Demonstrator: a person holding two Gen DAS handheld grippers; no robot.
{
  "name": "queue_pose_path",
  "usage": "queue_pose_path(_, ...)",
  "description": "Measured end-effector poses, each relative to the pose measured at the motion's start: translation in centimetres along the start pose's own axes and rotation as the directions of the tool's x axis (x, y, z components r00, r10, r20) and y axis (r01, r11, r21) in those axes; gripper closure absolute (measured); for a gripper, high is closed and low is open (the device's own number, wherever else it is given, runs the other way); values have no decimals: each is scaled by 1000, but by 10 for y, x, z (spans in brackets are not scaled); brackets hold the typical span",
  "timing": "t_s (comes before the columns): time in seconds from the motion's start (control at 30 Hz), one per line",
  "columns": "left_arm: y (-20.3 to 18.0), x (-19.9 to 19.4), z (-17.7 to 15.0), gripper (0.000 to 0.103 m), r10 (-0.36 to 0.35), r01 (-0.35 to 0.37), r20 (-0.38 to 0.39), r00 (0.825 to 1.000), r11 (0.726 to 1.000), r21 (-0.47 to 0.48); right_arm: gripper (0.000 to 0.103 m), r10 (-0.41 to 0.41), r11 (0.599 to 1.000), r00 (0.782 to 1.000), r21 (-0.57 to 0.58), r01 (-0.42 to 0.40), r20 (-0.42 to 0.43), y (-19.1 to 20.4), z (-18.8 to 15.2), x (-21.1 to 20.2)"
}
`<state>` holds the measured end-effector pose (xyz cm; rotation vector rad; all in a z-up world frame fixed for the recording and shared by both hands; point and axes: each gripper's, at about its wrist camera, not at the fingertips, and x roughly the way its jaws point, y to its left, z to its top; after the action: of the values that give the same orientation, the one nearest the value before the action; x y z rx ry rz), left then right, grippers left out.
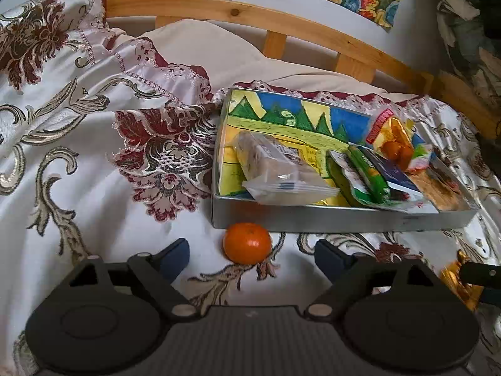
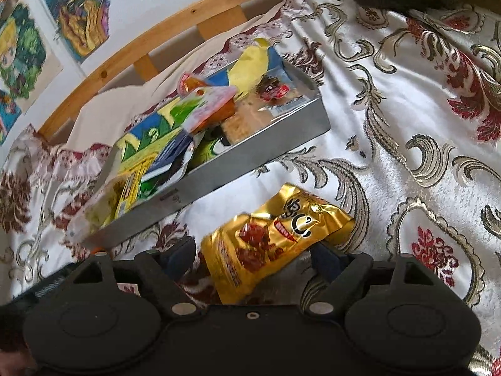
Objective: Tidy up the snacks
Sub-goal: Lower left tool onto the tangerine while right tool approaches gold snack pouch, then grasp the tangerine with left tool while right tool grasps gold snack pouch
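The left wrist view is taken from low over the bed, just behind the left tool; it is pointed at the wooden headboard and the wall; the box is seen close, front on. The right wrist view is tilted, from behind the right tool; the same box is seen from its right. The box, the gold packet and the headboard are shared by both views.

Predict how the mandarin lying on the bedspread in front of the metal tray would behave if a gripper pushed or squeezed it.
The mandarin is round and lies loose on soft bedspread, so a push would probably roll it, perhaps against the tray wall just behind. Its skin looks smooth and rounded, so the open left gripper might squeeze it out forward unless it closes centred. Likely soft; grip gently.
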<state>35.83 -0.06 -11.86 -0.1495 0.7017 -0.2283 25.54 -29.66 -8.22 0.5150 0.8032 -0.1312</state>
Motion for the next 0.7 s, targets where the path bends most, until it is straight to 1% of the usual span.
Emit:
queue_pose_path(0.07, -2, 4, 0, 24, 2, -2, 5, 1000, 1000, 1, 24, -3, 1000, 1000, 13, 3, 8, -4, 3, 2)
queue_pose_path(0.1, -3, 5, 0, 26, 3, -3, 8, 1000, 1000, 4, 25, -3, 1000, 1000, 25, 2, 11, -7, 5, 3)
queue_pose_path(0.17, -4, 7, 0, 36, 2, -2, 4, 1000, 1000, 12, 29, -1, 999, 1000, 43, 1, 13, -12, 7, 6)
queue_pose_path(0.2, -5, 8, 0, 39, 5, -5, 3, 1000, 1000, 15, 31, -2, 999, 1000, 46, 1, 16, -13, 8, 7)
queue_pose_path(0.23, -6, 8, 0, 46, 12, -12, 5, 1000, 1000, 15, 35, -4, 999, 1000, 44, 4, 18, -14, 9, 8)
queue_pose_path(0.27, -6, 7, -2, 50, 18, -19, 14, 1000, 1000, 14, 39, -10, 999, 1000, 39, 9, 19, -14, 9, 9)
queue_pose_path(0.33, -9, 6, -4, 55, 26, -27, 23, 999, 999, 20, 43, -17, 999, 1000, 30, 17, 20, -13, 8, 10)
queue_pose_path(0.4, -12, 5, -6, 64, 23, -24, 24, 999, 999, 31, 45, -17, 1000, 1000, 21, 16, 20, -12, 7, 10)
queue_pose_path(0.43, -13, 5, -6, 66, 11, -12, 22, 1000, 999, 34, 46, -16, 1000, 1000, 14, 16, 19, -11, 7, 10)
queue_pose_path(0.7, -34, 0, -14, 67, -68, 66, 18, 998, 993, 101, 46, -3, 999, 1000, -37, 4, 8, -4, 3, 12)
